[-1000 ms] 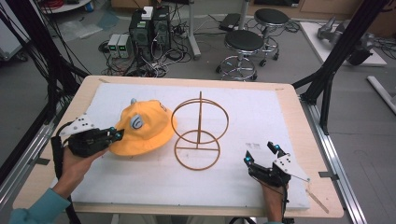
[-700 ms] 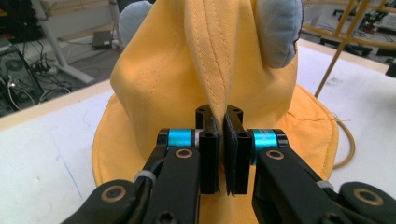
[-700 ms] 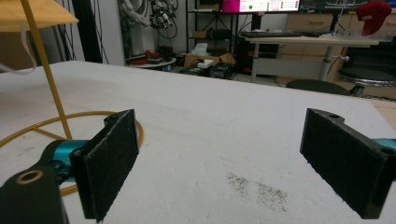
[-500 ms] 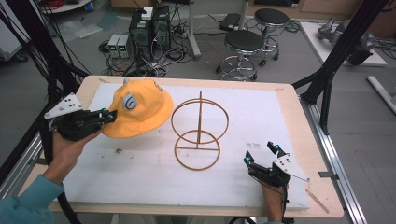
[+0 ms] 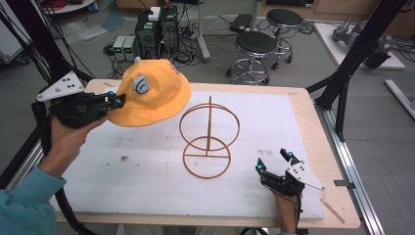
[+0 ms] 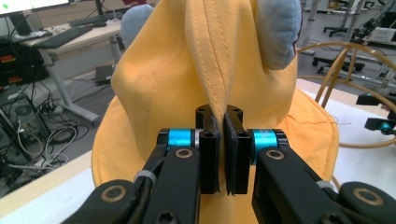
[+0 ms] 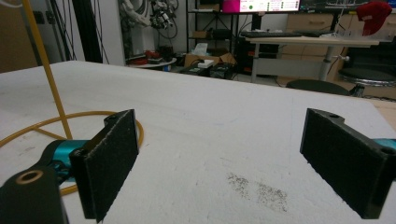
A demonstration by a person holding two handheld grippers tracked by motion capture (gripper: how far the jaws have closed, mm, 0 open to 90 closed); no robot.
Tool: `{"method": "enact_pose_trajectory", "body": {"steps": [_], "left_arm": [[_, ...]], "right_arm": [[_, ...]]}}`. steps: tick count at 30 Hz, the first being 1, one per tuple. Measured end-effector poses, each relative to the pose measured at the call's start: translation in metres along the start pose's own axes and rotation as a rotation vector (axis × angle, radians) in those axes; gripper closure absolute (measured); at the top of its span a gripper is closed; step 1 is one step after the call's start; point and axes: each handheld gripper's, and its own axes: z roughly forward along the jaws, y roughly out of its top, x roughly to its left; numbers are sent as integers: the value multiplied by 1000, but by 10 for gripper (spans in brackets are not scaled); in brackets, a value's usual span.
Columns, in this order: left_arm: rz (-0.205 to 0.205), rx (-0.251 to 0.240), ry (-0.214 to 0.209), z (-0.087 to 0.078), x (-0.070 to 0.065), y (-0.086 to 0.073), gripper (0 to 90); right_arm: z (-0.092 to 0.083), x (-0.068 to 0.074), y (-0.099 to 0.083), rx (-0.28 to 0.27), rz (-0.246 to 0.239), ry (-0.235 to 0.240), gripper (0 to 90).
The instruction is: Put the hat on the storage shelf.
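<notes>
A yellow bucket hat (image 5: 149,93) with a grey-white badge hangs in the air over the table's left rear. My left gripper (image 5: 113,99) is shut on a fold of its brim. In the left gripper view the hat (image 6: 187,70) rises in front, its fabric pinched between the gripper's (image 6: 223,140) jaws. A gold wire stand (image 5: 209,137), two rings on a centre post, stands mid-table, to the right of the hat. My right gripper (image 5: 274,161) rests open near the table's front right. In the right gripper view it (image 7: 219,158) is wide apart over bare white foam, with the stand's base ring (image 7: 70,126) at left.
The white foam mat (image 5: 274,117) covers the wooden table. Black frame posts (image 5: 350,63) rise at the right rear and left. Stools (image 5: 254,49) and computer boxes (image 5: 156,29) stand on the floor behind. Dust specks (image 7: 261,189) lie on the mat ahead of my right gripper.
My left gripper has lifted the hat off the mat and carried it up and toward the rear. The right gripper has stayed still and open.
</notes>
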Motion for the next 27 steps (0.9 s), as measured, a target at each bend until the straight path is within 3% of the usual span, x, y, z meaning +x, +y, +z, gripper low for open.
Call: {"method": "enact_pose_trajectory", "body": {"steps": [7,15,21,27], "left_arm": [[-4,-35,-37,11,-10,19,855],[25,-41,-104,31,-31,38,855],[23,-39,-153,46,-46,43,855],[30,-8,-205,59,-58,43,855]], "right_arm": [[0,0,0,-1,-9,1,104],[0,1,0,3,-6,1,104],[1,1,0,-1,-11,0,104],[0,1,0,-1,-11,2,104]]}}
